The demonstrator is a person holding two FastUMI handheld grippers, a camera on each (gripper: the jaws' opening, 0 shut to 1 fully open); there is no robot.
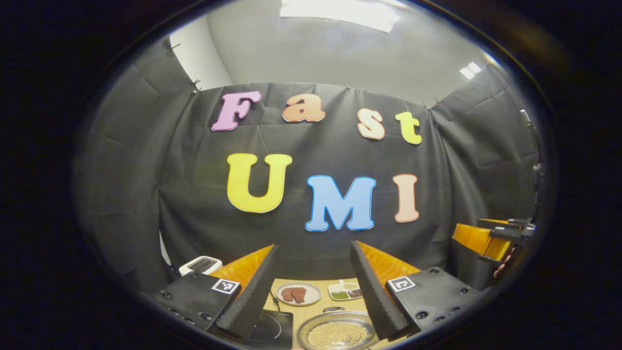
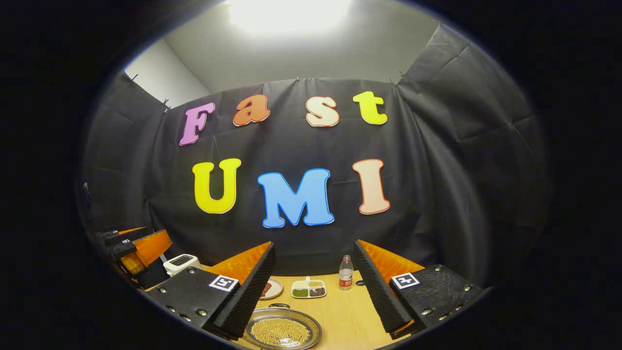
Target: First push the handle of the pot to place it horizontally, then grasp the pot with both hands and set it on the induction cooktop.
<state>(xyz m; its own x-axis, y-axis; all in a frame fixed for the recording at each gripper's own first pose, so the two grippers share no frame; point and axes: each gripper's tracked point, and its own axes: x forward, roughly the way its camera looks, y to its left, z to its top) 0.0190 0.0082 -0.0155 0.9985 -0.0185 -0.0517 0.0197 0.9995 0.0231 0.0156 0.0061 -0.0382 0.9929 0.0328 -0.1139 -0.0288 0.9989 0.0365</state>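
The shallow metal pot (image 1: 337,331), filled with loose beans and judged heavy and spill-prone, is seen just right of the induction cooktop (image 1: 269,328), and opposite rim edges are suggested for both wide-open tongs (image 1: 313,291) (image 2: 316,291).

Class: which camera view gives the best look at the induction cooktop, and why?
The left gripper view: the induction cooktop lies between the left gripper fingers, its ring marking visible, beside the pot. In the right gripper view, I cannot make it out beside the pot.
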